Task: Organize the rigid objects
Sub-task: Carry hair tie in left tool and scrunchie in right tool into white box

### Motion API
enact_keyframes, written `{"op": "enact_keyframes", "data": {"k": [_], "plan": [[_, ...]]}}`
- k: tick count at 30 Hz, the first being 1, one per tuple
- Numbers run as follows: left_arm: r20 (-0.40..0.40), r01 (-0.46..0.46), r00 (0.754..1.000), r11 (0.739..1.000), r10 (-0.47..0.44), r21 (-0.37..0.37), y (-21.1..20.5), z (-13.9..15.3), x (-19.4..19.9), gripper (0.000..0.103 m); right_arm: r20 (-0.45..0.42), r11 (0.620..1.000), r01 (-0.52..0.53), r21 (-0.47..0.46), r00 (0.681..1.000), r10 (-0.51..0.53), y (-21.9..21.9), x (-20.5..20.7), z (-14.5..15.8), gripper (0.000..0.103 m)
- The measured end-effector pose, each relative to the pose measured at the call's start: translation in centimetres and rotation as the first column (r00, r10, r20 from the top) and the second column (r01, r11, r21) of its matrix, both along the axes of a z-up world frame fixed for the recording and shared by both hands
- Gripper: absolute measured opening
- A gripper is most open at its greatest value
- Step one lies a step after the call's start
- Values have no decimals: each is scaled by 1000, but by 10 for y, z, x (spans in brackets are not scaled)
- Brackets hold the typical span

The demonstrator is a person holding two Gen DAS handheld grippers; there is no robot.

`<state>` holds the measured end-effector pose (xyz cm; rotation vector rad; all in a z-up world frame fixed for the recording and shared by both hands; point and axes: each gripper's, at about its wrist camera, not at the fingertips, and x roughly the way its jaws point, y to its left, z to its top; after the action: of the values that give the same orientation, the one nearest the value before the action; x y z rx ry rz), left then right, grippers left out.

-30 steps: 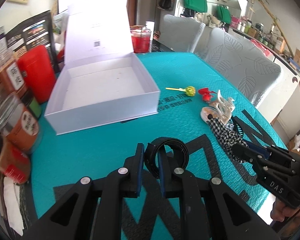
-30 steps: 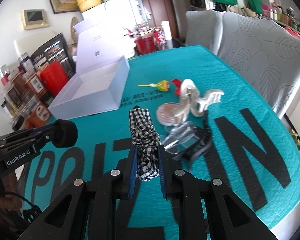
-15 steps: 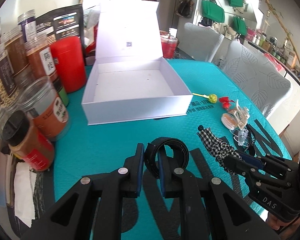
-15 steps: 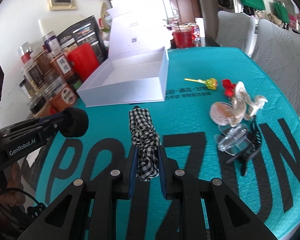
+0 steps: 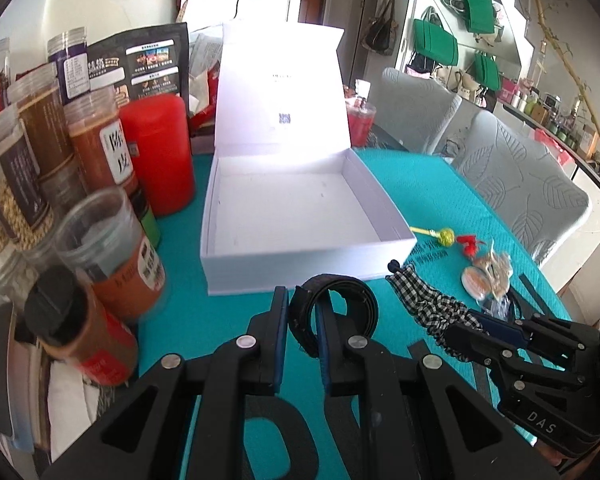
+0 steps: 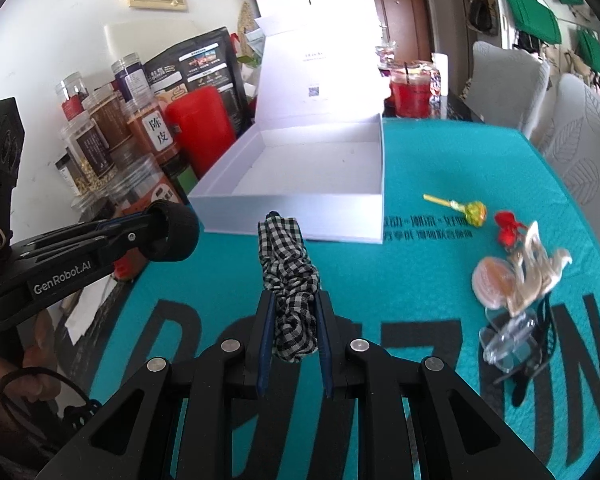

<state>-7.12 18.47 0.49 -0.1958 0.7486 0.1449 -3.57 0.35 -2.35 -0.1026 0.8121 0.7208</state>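
My left gripper [image 5: 302,304] is shut on a black band ring [image 5: 340,300], held above the teal mat just in front of the open white box [image 5: 300,264]. It also shows in the right wrist view [image 6: 172,236]. My right gripper [image 6: 292,312] is shut on a black-and-white checked scrunchie [image 6: 286,264], its tip near the box's front wall [image 6: 292,208]. The scrunchie also shows in the left wrist view [image 5: 428,304]. The box is empty with its lid [image 5: 282,92] standing open.
Spice jars [image 5: 112,248] and a red canister [image 5: 156,152] stand left of the box. A yellow lollipop [image 6: 470,210], a red clip [image 6: 508,226], clear hair claws [image 6: 532,276] and a round compact [image 6: 490,282] lie on the mat at right. Chairs stand behind the table.
Both grippers have moved left and forward toward the white box with their items still held; the box now sits straight ahead and closer.
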Motion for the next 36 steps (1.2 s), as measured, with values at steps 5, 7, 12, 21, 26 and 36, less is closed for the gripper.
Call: {"op": "enact_keyframes", "data": {"k": [5,7,12,21,26,36], "plan": [[24,4,1000,1000,-5,14,6,9,14,14,45,1000,-3,-16,999,4,12,12,15,20],[33,9,999,1000,-9,20,8,12,20,14,55,1000,-8,-17,998,9,16,18,20,20],[61,24,998,999,-25,26,11,21,35,14,86,1000,-6,-13,996,7,21,30,32,20],[110,34,993,998,-39,44,17,36,65,14,118,1000,7,-3,993,-6,23,64,53,20],[135,33,990,998,-41,60,20,45,87,14,134,1000,9,3,991,-9,27,84,61,20],[154,16,988,997,-27,71,34,54,141,14,183,1000,20,-8,983,-18,41,131,74,20]]}}
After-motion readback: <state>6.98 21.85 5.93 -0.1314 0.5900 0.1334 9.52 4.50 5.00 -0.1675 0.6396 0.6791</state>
